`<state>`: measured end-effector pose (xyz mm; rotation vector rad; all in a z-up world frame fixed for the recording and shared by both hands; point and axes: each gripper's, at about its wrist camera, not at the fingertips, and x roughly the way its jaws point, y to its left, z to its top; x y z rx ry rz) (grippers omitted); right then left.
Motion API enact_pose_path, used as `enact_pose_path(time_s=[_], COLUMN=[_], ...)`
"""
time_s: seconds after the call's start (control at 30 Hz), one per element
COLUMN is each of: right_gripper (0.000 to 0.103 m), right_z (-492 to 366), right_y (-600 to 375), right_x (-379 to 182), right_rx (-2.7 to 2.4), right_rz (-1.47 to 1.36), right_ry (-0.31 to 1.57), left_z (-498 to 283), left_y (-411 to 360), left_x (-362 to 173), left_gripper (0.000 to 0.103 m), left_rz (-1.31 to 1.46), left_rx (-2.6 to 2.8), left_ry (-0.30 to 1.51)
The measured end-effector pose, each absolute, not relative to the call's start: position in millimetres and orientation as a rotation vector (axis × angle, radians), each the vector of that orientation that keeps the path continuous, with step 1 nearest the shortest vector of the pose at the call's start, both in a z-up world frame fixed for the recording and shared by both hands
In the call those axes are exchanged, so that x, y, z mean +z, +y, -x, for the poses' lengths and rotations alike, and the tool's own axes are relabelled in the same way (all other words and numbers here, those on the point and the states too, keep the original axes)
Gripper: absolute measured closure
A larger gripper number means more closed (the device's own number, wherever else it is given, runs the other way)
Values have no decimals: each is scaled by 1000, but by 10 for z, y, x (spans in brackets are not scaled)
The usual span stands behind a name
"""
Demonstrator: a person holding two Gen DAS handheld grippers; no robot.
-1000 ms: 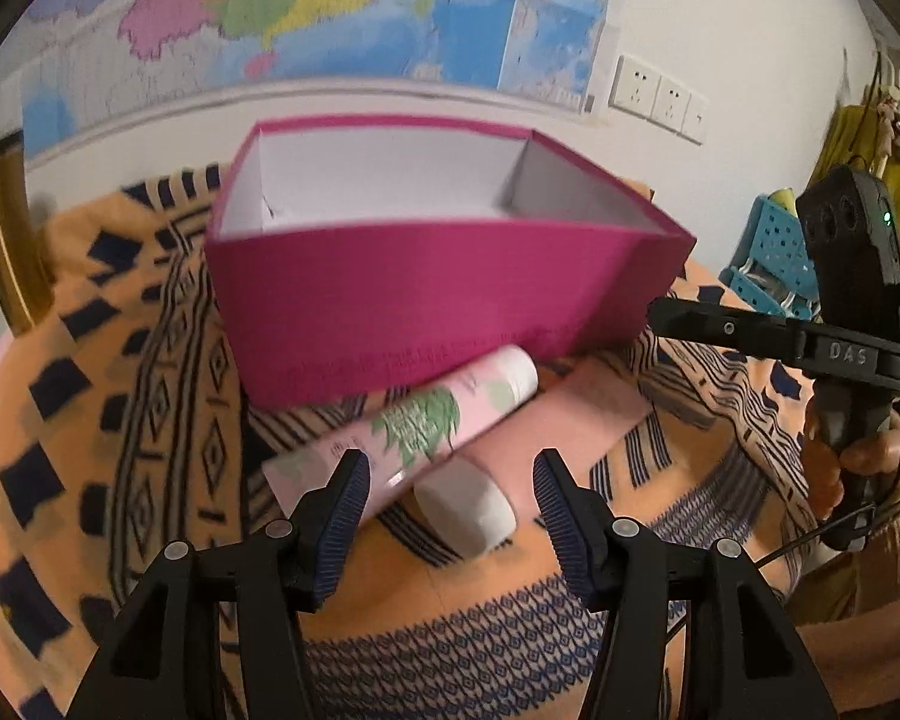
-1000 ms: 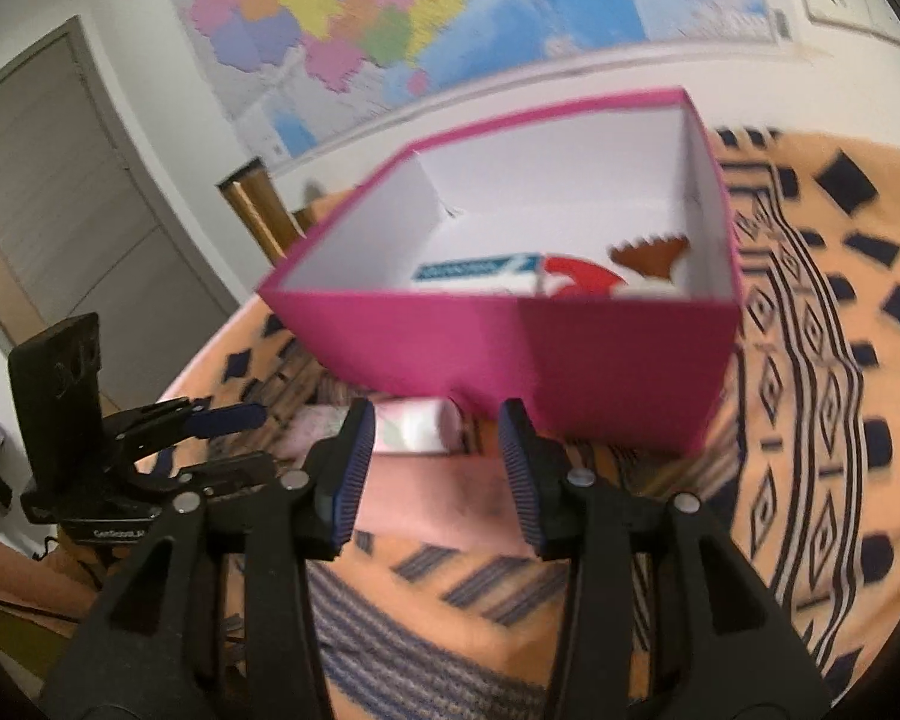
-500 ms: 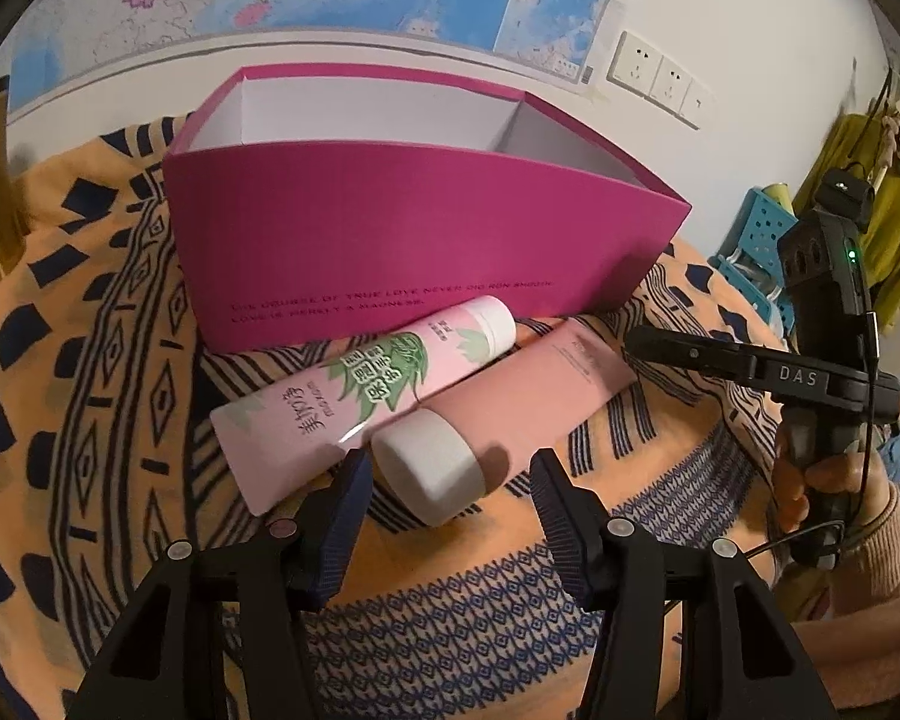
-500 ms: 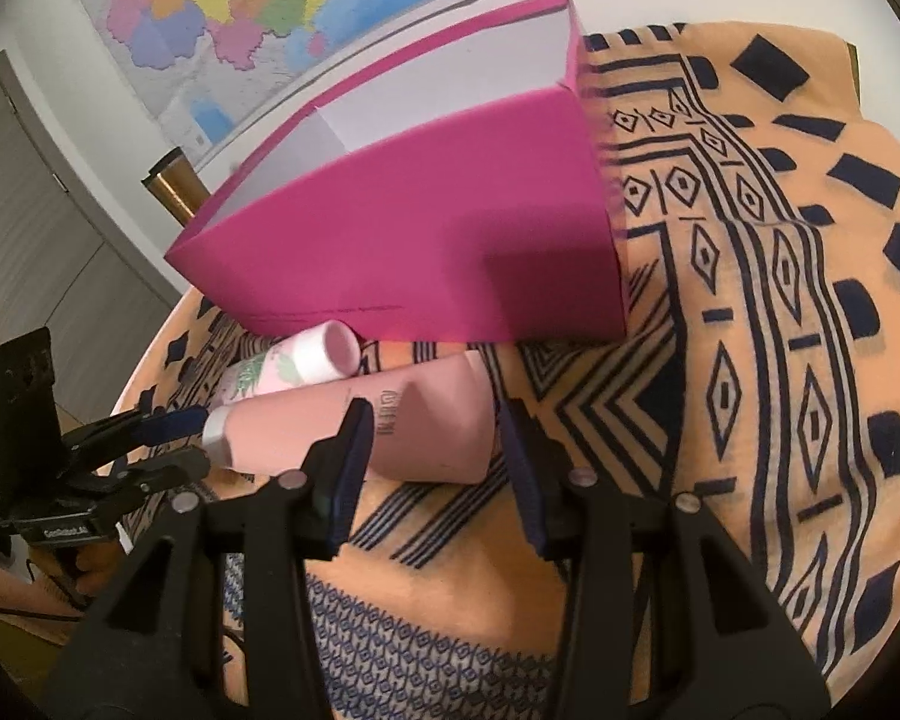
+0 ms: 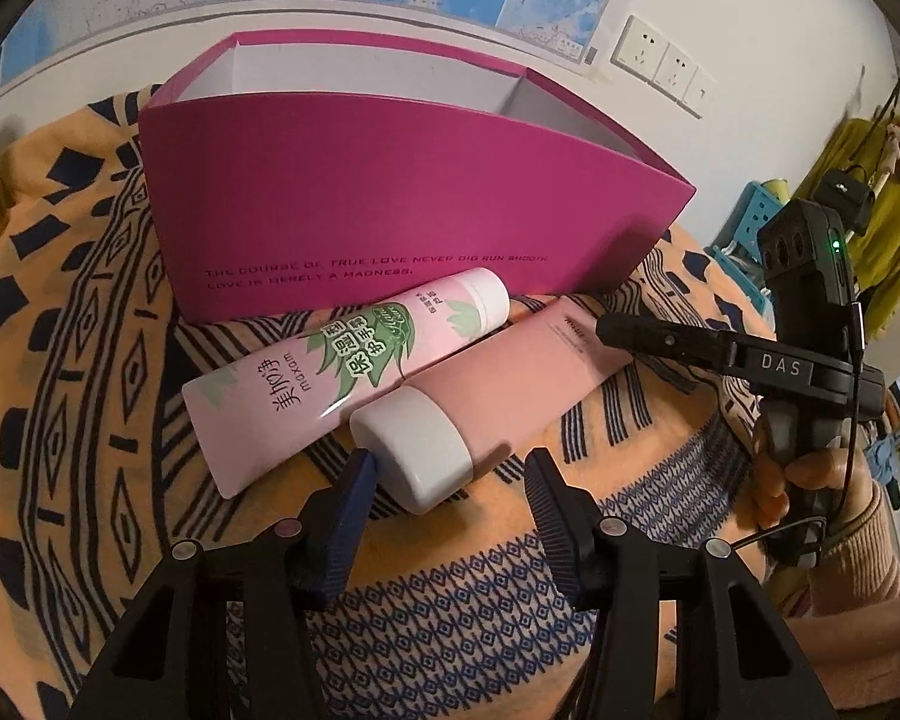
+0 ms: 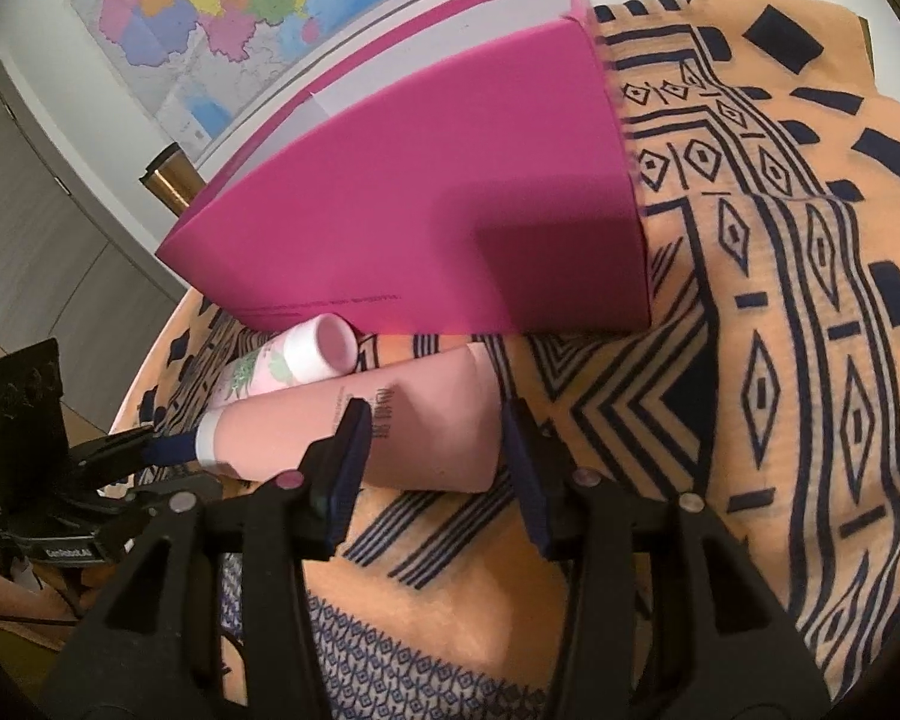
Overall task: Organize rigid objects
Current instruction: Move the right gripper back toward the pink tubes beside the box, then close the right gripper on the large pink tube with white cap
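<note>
the salmon-pink tube (image 5: pixel 498 384) with a white cap (image 5: pixel 414 450) lies on the patterned orange cloth (image 5: pixel 90 360), just in front of the magenta box (image 5: pixel 390 210) and touching a paler floral tube (image 5: pixel 342 372). the left gripper (image 5: pixel 450 480) straddles the capped end, its jaws part-open and just now closing, pads not pressing. the right gripper (image 6: pixel 432 438) straddles the flat end, jaws part-open and lately widening, not pinching. since a second ago both views sit lower and nearer the tube, and the box inside is no longer seen.

Patterned cloth (image 5: pixel 90 360) bears box (image 5: pixel 390 210), 2 tubes (image 5: pixel 342 372)
</note>
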<state>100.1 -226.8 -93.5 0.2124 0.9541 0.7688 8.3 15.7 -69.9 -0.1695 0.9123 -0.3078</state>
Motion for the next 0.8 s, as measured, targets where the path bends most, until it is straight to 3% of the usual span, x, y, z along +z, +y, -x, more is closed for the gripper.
enact_pose_path(time_s=[0.8], right_gripper=[53], right_z=[-1013], right_y=[-2280], right_x=[-942], right_rx=[778], right_rz=[-231], right_ry=[946], left_z=[-47], left_y=[144], left_x=[-659], left_gripper=[56], left_rz=[164], left_rx=[-264], left_ry=[896])
